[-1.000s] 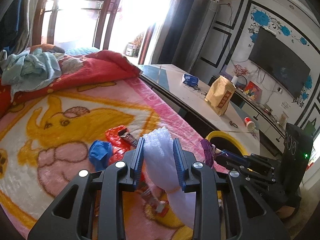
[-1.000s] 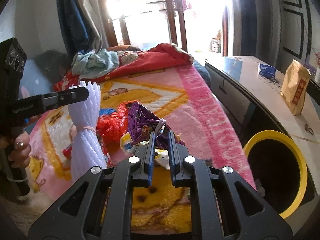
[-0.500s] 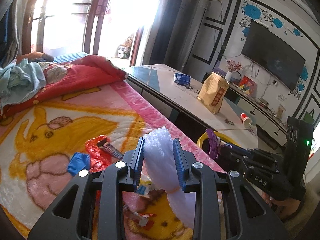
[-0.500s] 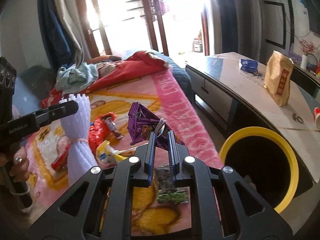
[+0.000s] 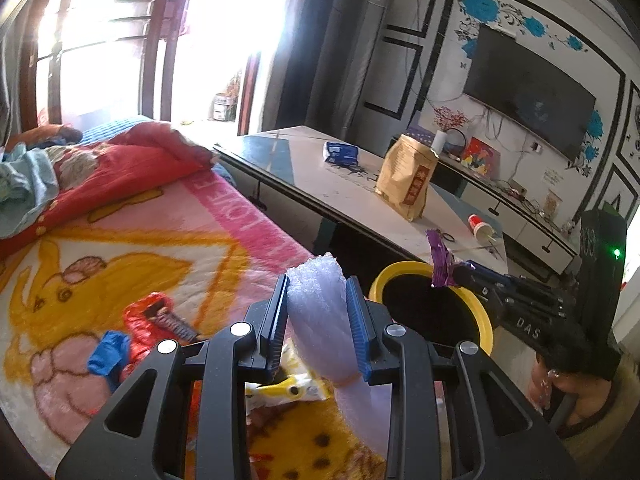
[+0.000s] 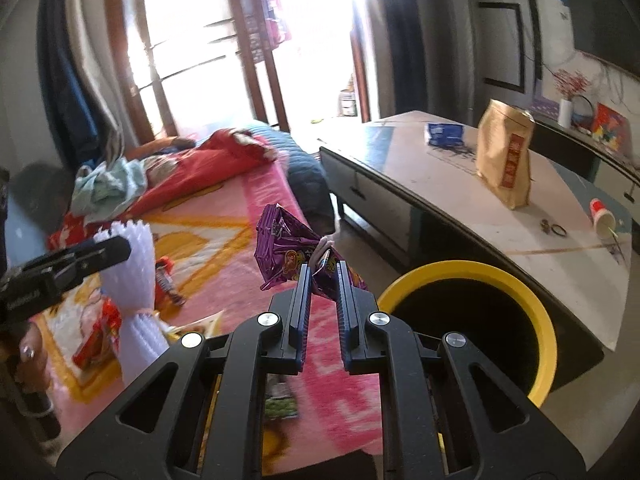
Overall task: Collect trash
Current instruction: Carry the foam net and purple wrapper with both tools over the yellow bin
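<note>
The left hand-held gripper, pinching white foam netting, and the right hand-held gripper, pinching a purple wrapper, are carrying trash toward the yellow bin at lower right, needing release over its mouth.

Bin on floor between bed edge and bench. Wrappers on bed near its bin-side edge. Paper bag, packet, cup on bench; cup at near end, packet farthest. Clothes at bed's far end.

Yellow bin mouth seemingly unobstructed; table beside.
</note>
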`<state>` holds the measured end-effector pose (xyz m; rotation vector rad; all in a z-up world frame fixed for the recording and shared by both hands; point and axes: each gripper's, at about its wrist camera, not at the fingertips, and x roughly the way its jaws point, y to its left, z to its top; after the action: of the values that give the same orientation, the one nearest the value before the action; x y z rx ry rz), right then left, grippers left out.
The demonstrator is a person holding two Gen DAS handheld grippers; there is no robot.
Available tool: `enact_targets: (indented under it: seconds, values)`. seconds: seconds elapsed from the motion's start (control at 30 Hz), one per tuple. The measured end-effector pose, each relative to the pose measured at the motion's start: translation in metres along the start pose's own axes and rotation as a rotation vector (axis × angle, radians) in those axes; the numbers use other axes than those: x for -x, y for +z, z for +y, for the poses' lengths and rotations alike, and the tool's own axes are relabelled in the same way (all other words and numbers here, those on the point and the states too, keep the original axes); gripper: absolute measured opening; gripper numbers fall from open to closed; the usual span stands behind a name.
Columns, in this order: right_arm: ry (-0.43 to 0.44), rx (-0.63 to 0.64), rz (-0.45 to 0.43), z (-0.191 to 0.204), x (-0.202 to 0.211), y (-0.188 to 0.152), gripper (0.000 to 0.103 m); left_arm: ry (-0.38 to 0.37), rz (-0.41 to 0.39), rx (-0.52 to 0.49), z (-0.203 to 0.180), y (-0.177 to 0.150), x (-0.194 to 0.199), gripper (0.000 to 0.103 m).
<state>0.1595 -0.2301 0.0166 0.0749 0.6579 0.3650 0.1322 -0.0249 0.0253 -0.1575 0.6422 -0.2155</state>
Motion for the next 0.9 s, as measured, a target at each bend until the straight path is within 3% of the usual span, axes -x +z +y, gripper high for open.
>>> enact_targets:
  seconds: [0.9]
  values:
    - [-0.102, -0.253, -0.025, -0.100, 0.007, -0.002, 0.008, -0.059, 0.034, -0.100, -0.078, 0.007, -0.055, 0.027]
